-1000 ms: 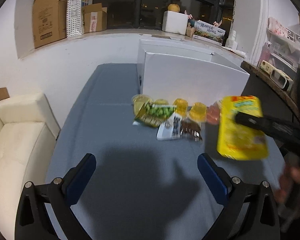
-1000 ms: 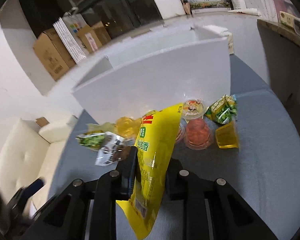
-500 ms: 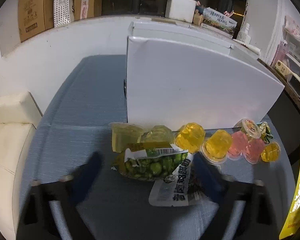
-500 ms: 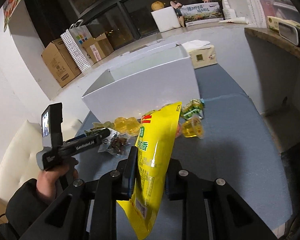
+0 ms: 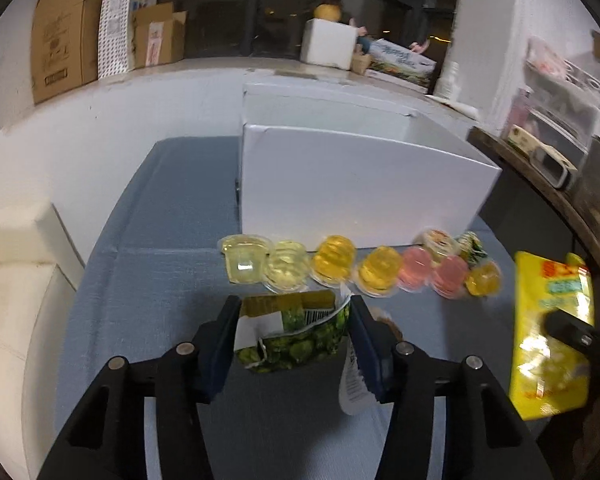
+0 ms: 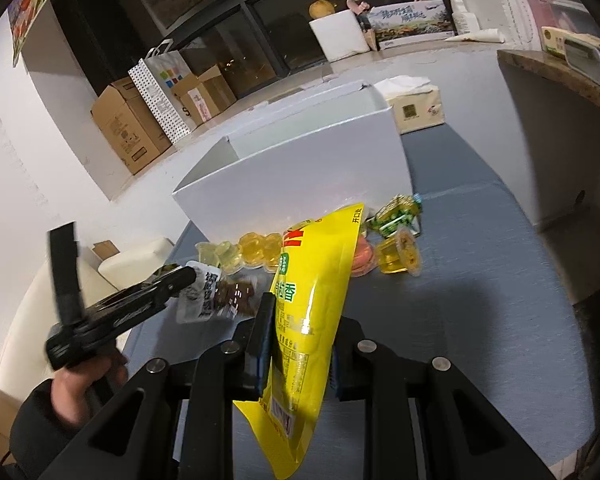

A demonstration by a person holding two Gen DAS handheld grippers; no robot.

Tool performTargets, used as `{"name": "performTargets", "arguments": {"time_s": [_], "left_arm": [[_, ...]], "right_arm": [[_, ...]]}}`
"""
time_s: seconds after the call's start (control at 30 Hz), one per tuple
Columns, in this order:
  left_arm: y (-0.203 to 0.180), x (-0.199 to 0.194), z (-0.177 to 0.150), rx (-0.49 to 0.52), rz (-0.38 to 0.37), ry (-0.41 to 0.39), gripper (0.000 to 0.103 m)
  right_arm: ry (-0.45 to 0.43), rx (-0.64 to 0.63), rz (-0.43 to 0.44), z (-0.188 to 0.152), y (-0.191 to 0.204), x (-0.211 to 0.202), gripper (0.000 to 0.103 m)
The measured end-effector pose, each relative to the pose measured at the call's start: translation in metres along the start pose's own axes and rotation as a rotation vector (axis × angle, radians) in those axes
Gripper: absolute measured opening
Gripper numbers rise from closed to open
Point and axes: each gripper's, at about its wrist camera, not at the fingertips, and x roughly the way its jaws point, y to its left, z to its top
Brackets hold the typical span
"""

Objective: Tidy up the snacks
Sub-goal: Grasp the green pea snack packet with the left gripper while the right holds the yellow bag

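Closing around the green pea packet (image 5: 296, 340) on the counter (image 5: 160, 280), left tongs (image 5: 294, 340) bracket it; right tongs (image 6: 300, 344) stay clamped on yellow bag (image 6: 312, 292) held aloft before white box (image 6: 300, 184).

Premises: a lived-in home room. Evidence: cream sofa (image 5: 16, 280) beside the blue-clothed surface (image 5: 148, 240); cardboard boxes (image 5: 60, 56) and a dotted paper bag (image 6: 160, 92) stored along the sill under a dark window (image 5: 228, 12); tissue box (image 6: 414, 106); cluttered shelf (image 5: 556, 120) at one side.
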Motion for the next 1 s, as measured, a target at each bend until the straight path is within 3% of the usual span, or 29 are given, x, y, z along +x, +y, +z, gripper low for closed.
{"name": "performTargets", "arguments": {"time_s": [0.13, 0.33, 0.5, 0.7, 0.77, 0.83, 0.9, 1.0], "left_arm": [[0.007, -0.017, -0.009, -0.041, -0.052, -0.013, 0.057], [0.0, -0.043, 0.004, -0.036, -0.092, -0.077, 0.057], [-0.01, -0.049, 0.017, 0.015, -0.065, -0.098, 0.057], [-0.008, -0.018, 0.005, -0.007, -0.047, -0.01, 0.062], [-0.006, -0.015, 0.002, -0.014, -0.066, -0.006, 0.055], [-0.007, -0.014, 0.001, 0.006, -0.055, -0.002, 0.036], [-0.005, -0.013, -0.001, 0.004, -0.064, 0.008, 0.031], [0.003, -0.012, -0.008, -0.01, -0.047, 0.026, 0.033]], "right_arm": [[0.003, -0.021, 0.007, -0.003, 0.007, 0.002, 0.024], [-0.008, -0.026, 0.015, 0.001, 0.01, 0.0, 0.024], [-0.015, -0.05, 0.017, 0.007, 0.016, -0.001, 0.024], [-0.016, -0.036, 0.022, 0.006, 0.012, -0.001, 0.024], [-0.016, -0.035, 0.019, 0.006, 0.012, -0.001, 0.024], [-0.016, -0.031, 0.019, 0.006, 0.011, 0.0, 0.024], [-0.012, -0.03, 0.02, 0.005, 0.011, 0.001, 0.024], [-0.004, -0.033, 0.023, 0.004, 0.013, 0.002, 0.024]]}}
